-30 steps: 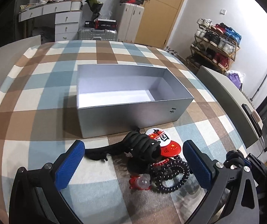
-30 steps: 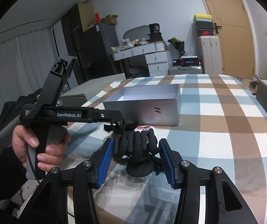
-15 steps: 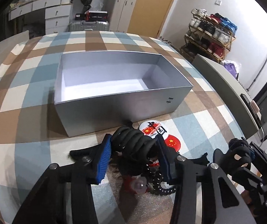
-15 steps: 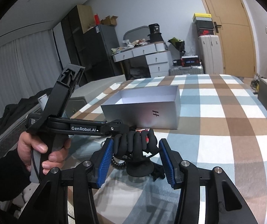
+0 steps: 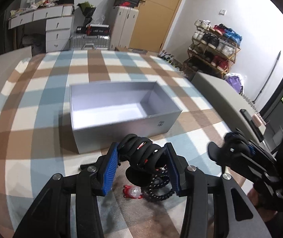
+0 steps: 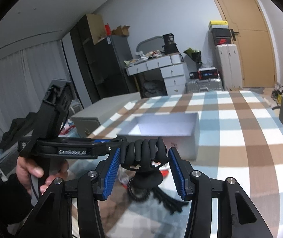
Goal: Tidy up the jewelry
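The left gripper (image 6: 119, 144) carries raised lettering "GenRobot.AI" along its side (slightly blurred); the box (image 6: 183, 144) bears a small mark like an "H", too smeared to be sure. Nothing else reads.

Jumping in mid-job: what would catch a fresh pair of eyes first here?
The black coiled stand, clamped from two sides by the blue-padded left gripper and right gripper, whose left jaws have just closed on it. Right behind it sits the open silver box, empty, on the checked tablecloth. Under the stand lie a black bead bracelet and a small red trinket.
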A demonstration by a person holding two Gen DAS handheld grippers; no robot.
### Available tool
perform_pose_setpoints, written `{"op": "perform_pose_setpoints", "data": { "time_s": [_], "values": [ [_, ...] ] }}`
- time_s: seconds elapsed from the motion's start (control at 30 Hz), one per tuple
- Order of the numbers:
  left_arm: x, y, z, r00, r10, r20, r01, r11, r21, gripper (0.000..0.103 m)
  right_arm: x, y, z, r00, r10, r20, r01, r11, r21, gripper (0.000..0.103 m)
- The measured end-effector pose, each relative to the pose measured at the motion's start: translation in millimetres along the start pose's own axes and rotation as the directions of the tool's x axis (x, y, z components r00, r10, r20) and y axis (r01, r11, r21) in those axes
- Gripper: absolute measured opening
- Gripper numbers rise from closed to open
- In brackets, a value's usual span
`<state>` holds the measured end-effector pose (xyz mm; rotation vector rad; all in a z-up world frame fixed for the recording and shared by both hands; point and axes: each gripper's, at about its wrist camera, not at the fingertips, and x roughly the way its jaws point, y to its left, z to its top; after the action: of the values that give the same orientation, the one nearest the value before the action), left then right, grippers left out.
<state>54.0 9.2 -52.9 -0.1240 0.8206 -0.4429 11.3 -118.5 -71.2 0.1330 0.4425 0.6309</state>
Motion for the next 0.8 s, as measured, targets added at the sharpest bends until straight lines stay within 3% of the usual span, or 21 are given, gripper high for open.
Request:
{"op": "perform_pose_setpoints", "data": {
  "time_s": [0.37, 0.8],
  "values": [
    [7.0, 2.8, 42.5, 0.997, 0.014, 0.074, -0.019, 0.998, 0.064, 0.040, 38.9, -18.7, 56.5, 1.000, 0.023, 0.015, -0.023, 0.999, 0.024, 0.049],
    [45.4, 33.8, 61.1, 0.999, 0.022, 0.024, -0.022, 1.000, 0.007, 0.040, 112.7, -50.1, 75.8, 0.994, 0.044, -0.099, -0.038, 0.997, 0.060, 0.049]
  ]
}}
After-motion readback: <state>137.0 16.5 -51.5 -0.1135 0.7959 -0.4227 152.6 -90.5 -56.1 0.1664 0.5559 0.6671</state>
